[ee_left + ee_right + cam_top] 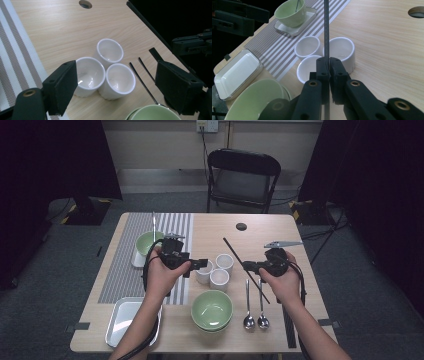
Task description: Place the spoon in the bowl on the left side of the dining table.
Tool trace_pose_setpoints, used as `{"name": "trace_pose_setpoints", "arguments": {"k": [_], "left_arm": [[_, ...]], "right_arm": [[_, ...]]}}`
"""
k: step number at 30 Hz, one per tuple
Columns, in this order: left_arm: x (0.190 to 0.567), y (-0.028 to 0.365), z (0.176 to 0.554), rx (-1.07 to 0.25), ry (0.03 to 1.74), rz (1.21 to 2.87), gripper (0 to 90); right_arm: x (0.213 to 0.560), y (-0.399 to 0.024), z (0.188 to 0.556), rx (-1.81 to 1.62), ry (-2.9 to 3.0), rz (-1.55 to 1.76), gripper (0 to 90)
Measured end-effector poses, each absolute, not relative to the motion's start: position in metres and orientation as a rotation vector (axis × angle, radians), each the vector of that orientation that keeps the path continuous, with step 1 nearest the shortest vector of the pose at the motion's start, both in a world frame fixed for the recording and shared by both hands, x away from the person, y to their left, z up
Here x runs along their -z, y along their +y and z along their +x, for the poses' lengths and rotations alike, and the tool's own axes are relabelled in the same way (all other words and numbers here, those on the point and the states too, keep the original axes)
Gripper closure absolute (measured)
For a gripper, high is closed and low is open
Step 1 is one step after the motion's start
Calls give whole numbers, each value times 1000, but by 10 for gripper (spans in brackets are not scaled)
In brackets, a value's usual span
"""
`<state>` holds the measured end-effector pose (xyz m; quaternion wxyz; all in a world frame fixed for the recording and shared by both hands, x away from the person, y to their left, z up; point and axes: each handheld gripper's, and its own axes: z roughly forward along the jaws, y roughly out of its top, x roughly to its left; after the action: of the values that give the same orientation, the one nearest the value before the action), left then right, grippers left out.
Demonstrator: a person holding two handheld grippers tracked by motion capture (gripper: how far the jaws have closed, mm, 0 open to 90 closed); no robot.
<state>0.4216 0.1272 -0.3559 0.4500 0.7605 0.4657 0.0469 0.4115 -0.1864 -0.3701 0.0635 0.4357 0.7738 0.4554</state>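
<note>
My right gripper (247, 266) is shut on a thin black chopstick (235, 252), which slants across the table from the back left to the front right. In the right gripper view the chopstick (326, 30) runs straight up from the closed jaws of this gripper (326, 63). My left gripper (202, 264) is open and hovers just left of three white cups (219, 279). In the left gripper view the cups (110, 51) stand clustered ahead, between the wide-apart jaws of that gripper (116, 75), with neither pad touching them.
A green bowl (212, 309) and two spoons (248, 306) lie near the front edge. A white tray (120, 321) sits at the front left. On the striped mat (122, 270), another green bowl (148, 241) rests on a white dish. A folding chair (242, 177) stands behind the table.
</note>
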Motion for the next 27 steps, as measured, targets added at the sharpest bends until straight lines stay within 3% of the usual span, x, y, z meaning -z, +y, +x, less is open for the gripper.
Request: {"name": "trace_pose_setpoints", "arguments": {"k": [20, 27], "left_arm": [[356, 109, 429, -64, 1142, 1883, 194], [355, 105, 430, 12, 1102, 1825, 190]], "right_arm": [[368, -196, 403, -1395, 2335, 1313, 869], [365, -190, 400, -1391, 2340, 1307, 869]]}}
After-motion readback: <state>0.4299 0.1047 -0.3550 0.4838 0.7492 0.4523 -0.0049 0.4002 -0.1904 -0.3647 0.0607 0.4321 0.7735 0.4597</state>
